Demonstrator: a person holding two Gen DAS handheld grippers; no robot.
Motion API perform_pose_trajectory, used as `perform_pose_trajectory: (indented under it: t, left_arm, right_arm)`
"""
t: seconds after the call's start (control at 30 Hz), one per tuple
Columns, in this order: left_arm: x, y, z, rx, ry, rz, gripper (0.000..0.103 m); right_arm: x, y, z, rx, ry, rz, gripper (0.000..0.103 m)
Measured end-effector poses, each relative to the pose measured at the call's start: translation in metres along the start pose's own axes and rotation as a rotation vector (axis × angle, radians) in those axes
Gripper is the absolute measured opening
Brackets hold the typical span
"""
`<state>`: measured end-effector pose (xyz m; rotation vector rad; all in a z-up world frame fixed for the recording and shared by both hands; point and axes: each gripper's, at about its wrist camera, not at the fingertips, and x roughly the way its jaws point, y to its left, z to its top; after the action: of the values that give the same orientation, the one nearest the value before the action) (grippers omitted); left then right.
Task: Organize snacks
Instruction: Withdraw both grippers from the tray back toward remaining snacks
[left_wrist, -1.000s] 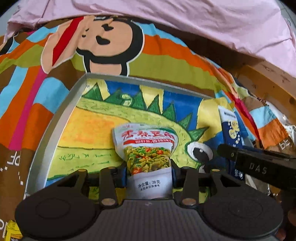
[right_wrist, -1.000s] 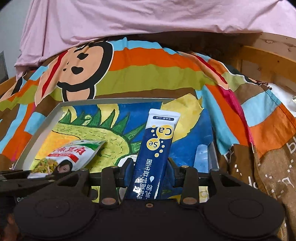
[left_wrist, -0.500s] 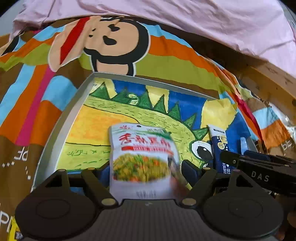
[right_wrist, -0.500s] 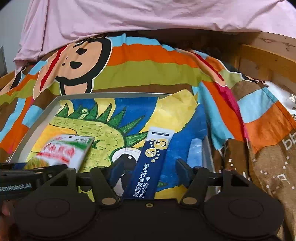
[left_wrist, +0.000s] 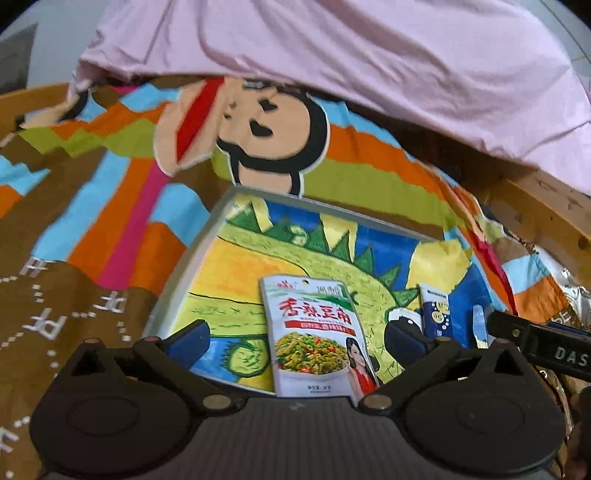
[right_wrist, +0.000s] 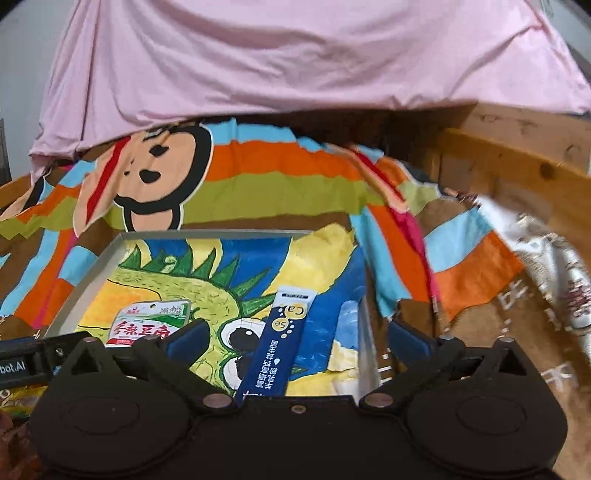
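Item one: my left gripper (left_wrist: 295, 338), jaws opening, pads clear of the white snack pouch (left_wrist: 317, 336) lying flat between them near the tray's (left_wrist: 177, 291) front edge. Item two: my right gripper (right_wrist: 295, 338), jaws opening, blue stick packet (right_wrist: 282, 343) loose between them, toward the tray's right edge. Tray sits on striped cloth (right_wrist: 280, 184).

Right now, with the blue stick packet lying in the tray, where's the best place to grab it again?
Probably the near end of the blue stick packet, coming from the tray's near side. It lies flat, long and narrow, running away from the right gripper, so the fingers would span its short width.
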<state>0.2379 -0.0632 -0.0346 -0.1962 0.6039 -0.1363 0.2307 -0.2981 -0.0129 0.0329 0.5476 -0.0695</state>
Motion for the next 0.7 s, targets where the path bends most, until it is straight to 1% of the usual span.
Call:
perform_pose_trajectory:
  t: [0.13,0.2,0.3,0.43,0.6,0.7]
  left_arm:
    - [-0.025,0.002,-0.003,0.006,-0.039,0.021,0.102]
    - [-0.037,0.002,-0.007,0.011,-0.052,0.033,0.102]
    - [-0.052,0.001,-0.013,0.041,-0.060,0.045,0.102]
    - [-0.071,-0.002,-0.024,0.104,-0.062,0.069,0.102]
    - [-0.090,-0.006,-0.035,0.166,-0.047,0.082,0.102]
    - [-0.101,-0.007,-0.041,0.189,-0.040,0.096,0.102]
  right_arm:
    - [-0.026,0.000,-0.004,-0.011,-0.035,-0.035,0.102]
    - [-0.039,-0.003,-0.008,0.036,-0.034,-0.049,0.102]
    - [-0.059,-0.008,-0.015,0.123,-0.023,-0.033,0.102]
    - [-0.082,-0.010,-0.024,0.173,-0.020,-0.039,0.102]
    - [-0.106,-0.011,-0.040,0.245,0.017,-0.043,0.102]
    - [-0.116,-0.010,-0.051,0.262,0.050,-0.044,0.102]
